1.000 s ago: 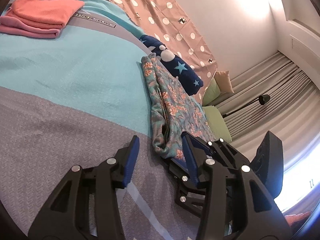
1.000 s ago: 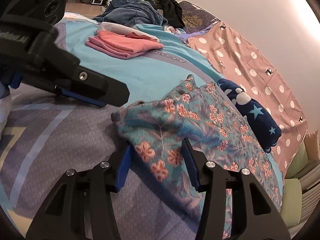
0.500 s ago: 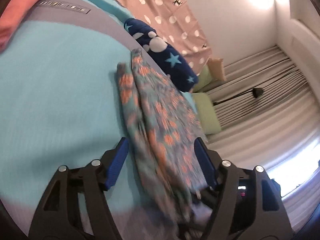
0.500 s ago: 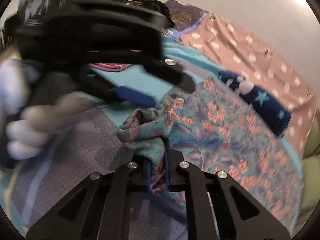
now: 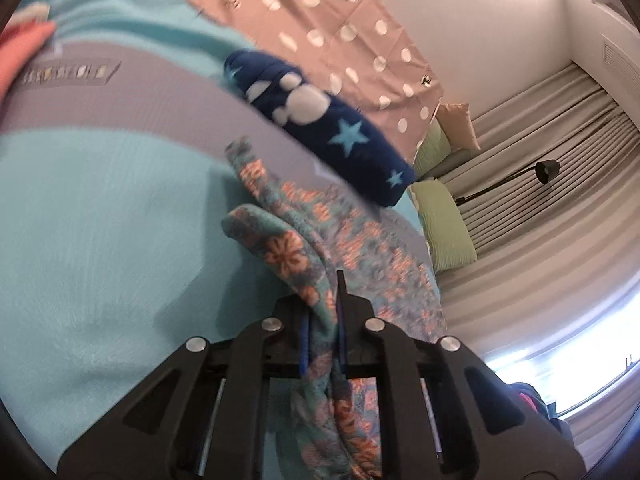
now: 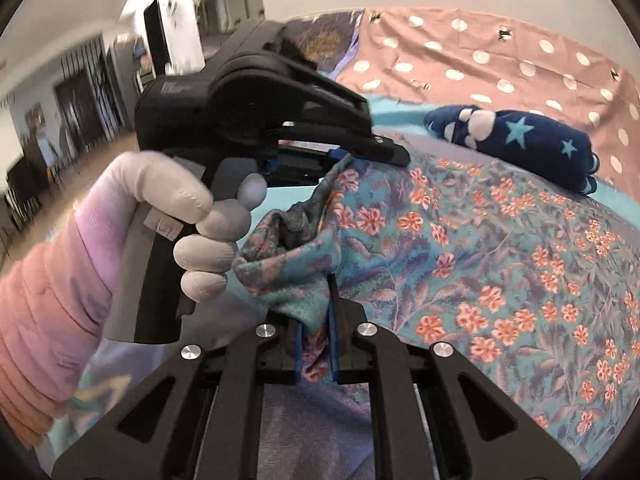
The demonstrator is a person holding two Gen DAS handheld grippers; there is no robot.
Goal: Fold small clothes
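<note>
A teal garment with orange flowers lies spread over the bed cover. In the left wrist view my left gripper has its jaws closing, and the blue pads press on a bunched edge of the cloth. From the right wrist camera the floral garment fills the right side. My right gripper is shut on a lifted corner of it. Just beyond, the left gripper, held by a gloved hand, pinches the same edge farther along.
A rolled navy garment with stars lies just past the floral cloth, against a pink polka-dot sheet. Folded pink clothes sit far left. Green pillows, a black lamp and curtains stand at the bed's far end.
Both grippers closed on the floral garment's near edge: the right one first, then the left. The left gripper moved up along the cloth, and both lifted the edge off the bed.
</note>
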